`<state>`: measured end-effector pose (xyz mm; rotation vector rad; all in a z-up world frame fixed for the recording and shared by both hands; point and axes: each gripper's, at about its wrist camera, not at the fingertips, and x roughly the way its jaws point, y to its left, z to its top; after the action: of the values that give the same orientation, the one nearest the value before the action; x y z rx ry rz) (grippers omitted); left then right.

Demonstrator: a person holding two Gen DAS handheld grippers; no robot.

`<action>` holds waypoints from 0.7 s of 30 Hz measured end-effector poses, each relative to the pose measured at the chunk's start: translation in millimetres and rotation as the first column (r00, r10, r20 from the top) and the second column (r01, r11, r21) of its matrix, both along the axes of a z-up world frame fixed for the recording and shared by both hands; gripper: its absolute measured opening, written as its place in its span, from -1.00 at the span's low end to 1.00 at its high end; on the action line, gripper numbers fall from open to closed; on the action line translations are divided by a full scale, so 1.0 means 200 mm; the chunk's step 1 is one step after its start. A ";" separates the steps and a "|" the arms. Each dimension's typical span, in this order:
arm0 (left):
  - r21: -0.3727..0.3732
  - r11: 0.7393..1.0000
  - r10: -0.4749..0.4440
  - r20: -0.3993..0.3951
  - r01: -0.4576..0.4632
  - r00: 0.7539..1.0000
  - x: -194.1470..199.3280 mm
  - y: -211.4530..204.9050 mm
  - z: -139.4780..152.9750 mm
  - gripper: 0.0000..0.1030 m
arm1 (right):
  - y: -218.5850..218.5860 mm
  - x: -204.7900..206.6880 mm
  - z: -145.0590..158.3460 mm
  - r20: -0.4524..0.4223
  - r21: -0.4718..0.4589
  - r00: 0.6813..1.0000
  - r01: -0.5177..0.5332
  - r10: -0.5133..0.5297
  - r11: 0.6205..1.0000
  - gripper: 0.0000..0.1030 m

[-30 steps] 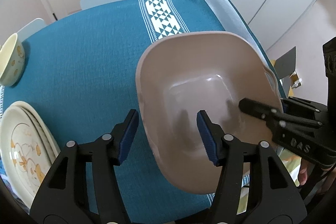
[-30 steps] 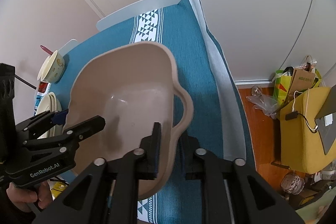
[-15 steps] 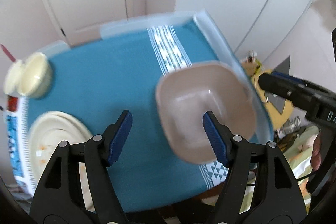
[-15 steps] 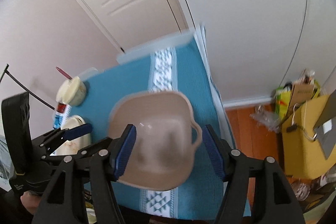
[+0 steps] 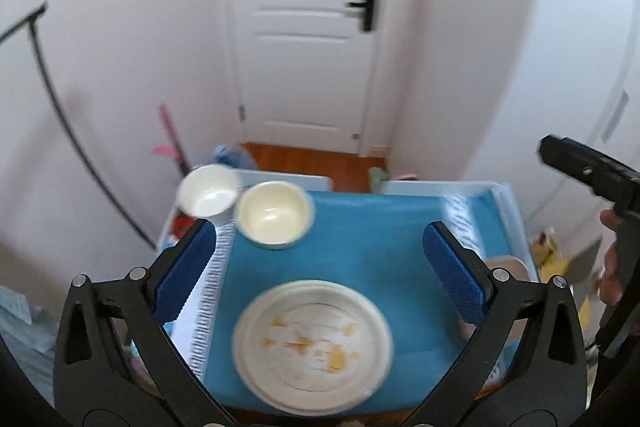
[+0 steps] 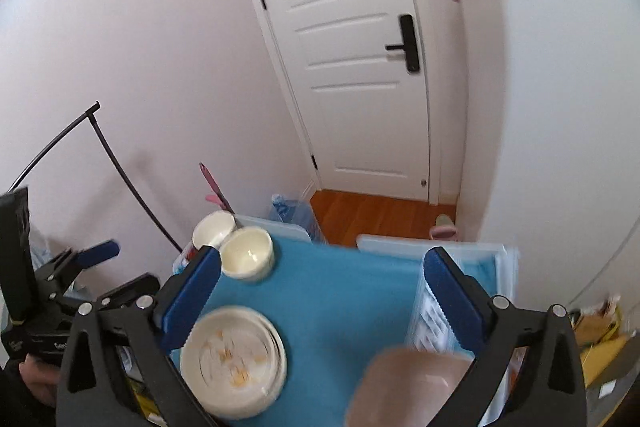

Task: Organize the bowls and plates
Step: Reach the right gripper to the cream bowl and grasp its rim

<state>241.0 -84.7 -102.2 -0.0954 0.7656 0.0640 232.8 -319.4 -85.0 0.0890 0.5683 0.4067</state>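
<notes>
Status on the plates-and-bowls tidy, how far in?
Done: beige basin sits on the blue cloth, released. In hand: nothing; left gripper and right gripper, jaws just opened, stand open and empty. Left: plate stack and both bowls remain outside the basin.

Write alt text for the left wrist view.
The open left gripper hangs empty above a blue-clothed table holding a stack of plates and two pale bowls. A white door stands behind; the right gripper shows at the right edge.
</notes>
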 end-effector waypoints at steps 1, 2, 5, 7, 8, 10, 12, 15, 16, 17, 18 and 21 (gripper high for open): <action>-0.028 0.999 0.029 -0.022 -0.029 0.999 0.04 0.11 -0.02 1.00 | 0.09 0.07 0.03 0.002 -0.004 0.999 -0.032 0.032 0.999 0.97; -0.051 0.998 0.045 -0.037 -0.047 0.998 0.08 0.19 -0.03 1.00 | 0.15 0.11 0.04 -0.002 -0.007 0.999 -0.053 0.053 0.999 0.96; -0.110 0.990 0.082 -0.094 -0.092 0.992 0.20 0.42 -0.13 0.99 | 0.37 0.33 0.01 -0.062 -0.042 0.993 -0.101 0.098 0.994 0.96; -0.139 0.985 0.082 -0.136 -0.101 0.987 0.28 0.52 -0.21 0.98 | 0.53 0.50 -0.08 -0.141 -0.064 0.984 -0.122 0.112 0.991 0.96; -0.153 0.983 0.076 -0.161 -0.101 0.984 0.33 0.56 -0.27 0.98 | 0.60 0.57 -0.11 -0.171 -0.068 0.978 -0.131 0.118 0.989 0.96; -0.175 0.980 0.061 -0.215 -0.100 0.975 0.44 0.64 -0.39 0.95 | 0.73 0.70 -0.23 -0.251 -0.081 0.960 -0.149 0.125 0.985 0.96; -0.200 0.975 0.048 -0.256 -0.101 0.965 0.52 0.71 -0.50 0.91 | 0.85 0.82 -0.34 -0.316 -0.095 0.941 -0.160 0.123 0.983 0.96; -0.239 0.966 0.016 -0.327 -0.099 0.945 0.63 0.78 -0.68 0.76 | 0.95 0.93 -0.52 -0.398 -0.106 0.911 -0.165 0.111 0.981 0.95; -0.248 0.964 0.002 -0.347 -0.094 0.938 0.67 0.79 -0.75 0.70 | 0.98 0.98 -0.59 -0.426 -0.106 0.899 -0.165 0.105 0.980 0.94; -0.253 0.963 -0.011 -0.364 -0.087 0.931 0.70 0.79 -0.81 0.68 | 1.00 1.01 -0.66 -0.453 -0.106 0.886 -0.163 0.099 0.981 0.91; -0.257 0.963 -0.023 -0.377 -0.081 0.926 0.72 0.78 -0.85 0.63 | 1.01 1.03 -0.71 -0.472 -0.107 0.877 -0.160 0.092 0.981 0.82; -0.273 0.960 -0.056 -0.413 -0.065 0.909 0.79 0.77 -0.98 0.48 | 1.02 1.09 -0.87 -0.533 -0.096 0.843 -0.145 0.072 0.985 0.56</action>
<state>399.8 69.9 -299.1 -0.3638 1.2030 -0.0229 450.7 -114.6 -258.2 0.0384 1.1516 0.4558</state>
